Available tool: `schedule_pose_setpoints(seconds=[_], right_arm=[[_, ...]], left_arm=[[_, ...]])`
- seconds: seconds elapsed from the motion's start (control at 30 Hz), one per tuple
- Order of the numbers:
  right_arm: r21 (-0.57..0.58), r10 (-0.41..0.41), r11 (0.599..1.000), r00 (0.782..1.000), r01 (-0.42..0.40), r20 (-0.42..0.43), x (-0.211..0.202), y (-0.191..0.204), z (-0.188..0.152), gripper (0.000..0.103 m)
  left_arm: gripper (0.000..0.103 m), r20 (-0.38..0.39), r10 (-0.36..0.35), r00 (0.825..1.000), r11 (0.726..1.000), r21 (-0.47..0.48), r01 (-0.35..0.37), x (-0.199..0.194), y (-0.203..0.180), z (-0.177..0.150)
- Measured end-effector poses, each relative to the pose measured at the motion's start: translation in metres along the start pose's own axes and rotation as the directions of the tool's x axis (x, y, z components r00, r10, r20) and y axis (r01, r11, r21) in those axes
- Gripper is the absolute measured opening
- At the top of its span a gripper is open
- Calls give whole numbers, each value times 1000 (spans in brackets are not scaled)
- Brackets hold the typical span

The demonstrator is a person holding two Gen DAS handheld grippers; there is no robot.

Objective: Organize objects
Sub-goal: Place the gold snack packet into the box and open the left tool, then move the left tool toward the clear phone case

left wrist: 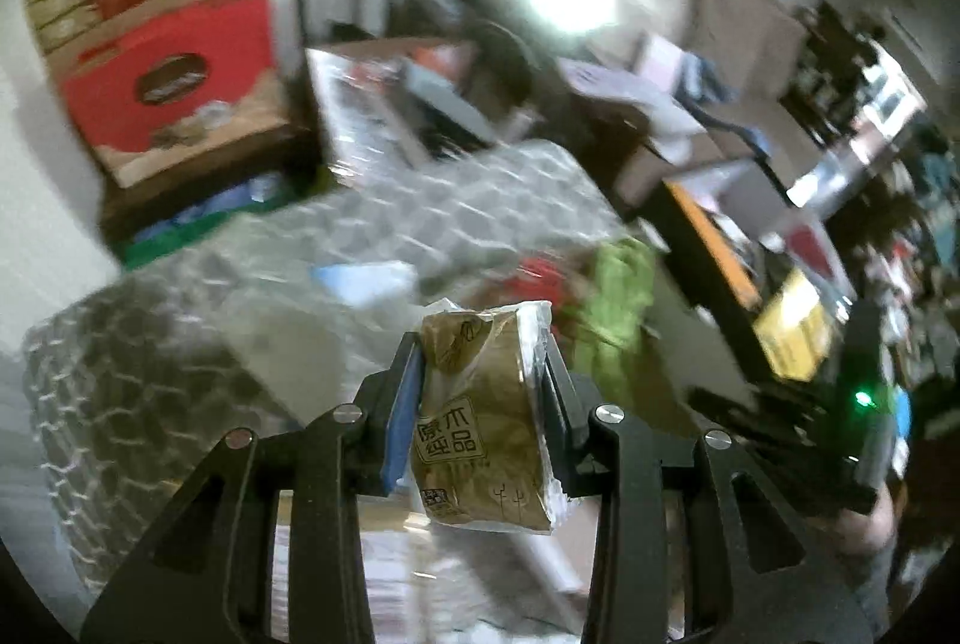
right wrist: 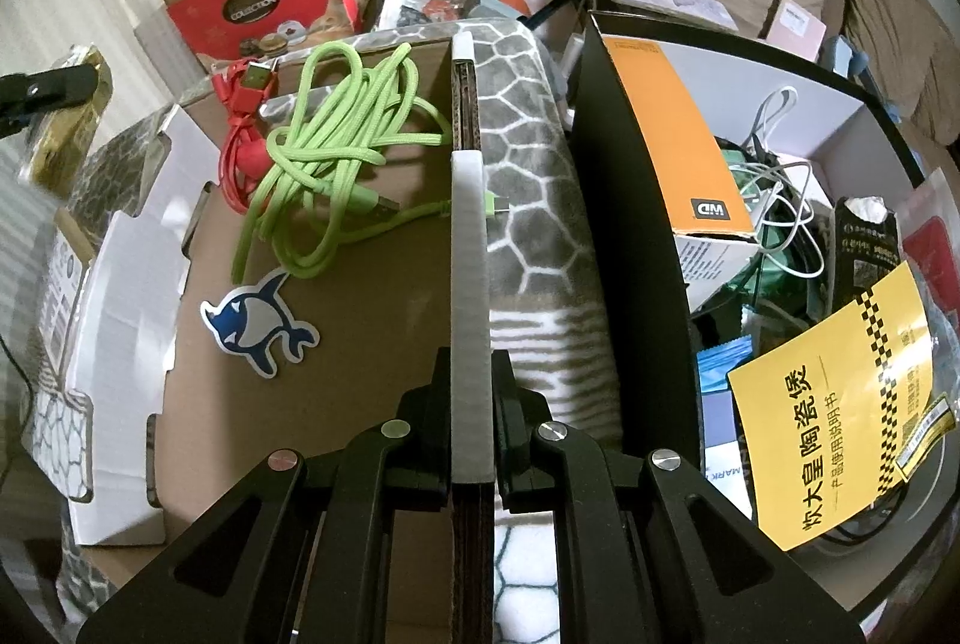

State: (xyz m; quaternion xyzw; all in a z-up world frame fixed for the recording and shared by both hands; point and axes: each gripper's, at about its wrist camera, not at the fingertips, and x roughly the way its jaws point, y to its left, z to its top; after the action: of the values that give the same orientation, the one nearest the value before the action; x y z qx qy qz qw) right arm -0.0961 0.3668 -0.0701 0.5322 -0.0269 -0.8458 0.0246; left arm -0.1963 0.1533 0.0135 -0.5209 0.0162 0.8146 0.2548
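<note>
The left gripper (left wrist: 483,392) is pinching a small brown tissue pack (left wrist: 480,422) between its jaws, the blue pad bearing on one side and the crinkled clear wrapper bulging against the other; the pack is hanging in the air above the patterned blanket (left wrist: 492,200), clear of everything, and in the right wrist view it is showing at the far left edge, well apart from the cardboard box (right wrist: 372,332). The right gripper (right wrist: 472,404) is pressing its jaws tight on the white foam-edged wall of that box, seemingly steadying it. To do this step well, the person should be keeping the squeeze gentle, since the pack looks soft and its film slippery, and should be bringing it low over the open floor of the box before letting go, choosing the bare cardboard near the shark sticker (right wrist: 258,323) rather than dropping it on the green cable (right wrist: 336,134) and red cable (right wrist: 243,128) coiled at the far end; the right grip should be holding the wall firm meanwhile. The pack itself is looking like a pocket pack of unbleached tissues: tan-brown, block-shaped, printed with dark characters in a frame, sealed in shiny wrap with a loose crimped end. Beside the cardboard box, a black bin (right wrist: 624,236) of mixed clutter is sitting, with an orange box (right wrist: 678,134) and a yellow manual (right wrist: 834,404) inside.
</note>
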Motion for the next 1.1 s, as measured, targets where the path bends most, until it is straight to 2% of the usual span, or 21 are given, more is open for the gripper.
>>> schedule_pose_setpoints(seconds=[0.1,0.3,0.4,0.47,0.53,0.63,0.73,0.8,1.1], right_arm=[[1,0,1000,1000,0,0,0,0,0,10],[2,2,1000,1000,-2,1,0,0,0,10],[3,5,1000,1000,-5,0,0,0,0,10],[5,8,1000,1000,-8,0,0,-1,0,10],[6,9,1000,1000,-9,2,-1,-1,0,10],[6,9,1000,1000,-9,1,-1,-1,0,10],[6,9,1000,1000,-9,1,-1,-1,0,10],[5,9,1000,1000,-9,1,-1,-1,0,10],[4,7,1000,1000,-7,1,-1,0,0,10]], left_arm=[[34,-47,-15,999,1000,19,16,15,-24,-4],[38,-112,14,994,1000,26,-11,43,-46,-15],[49,-149,26,989,1000,15,-24,50,-46,-20],[62,-153,14,988,1000,7,-14,50,-46,-22],[69,-138,8,990,1000,4,-8,43,-46,-21],[72,-105,-3,995,1000,-1,2,30,-42,-15],[78,-63,16,998,1000,-14,-17,17,-30,-6],[78,-44,34,998,998,-52,-36,7,-12,1],[79,-66,121,990,967,-218,-133,6,74,11]])
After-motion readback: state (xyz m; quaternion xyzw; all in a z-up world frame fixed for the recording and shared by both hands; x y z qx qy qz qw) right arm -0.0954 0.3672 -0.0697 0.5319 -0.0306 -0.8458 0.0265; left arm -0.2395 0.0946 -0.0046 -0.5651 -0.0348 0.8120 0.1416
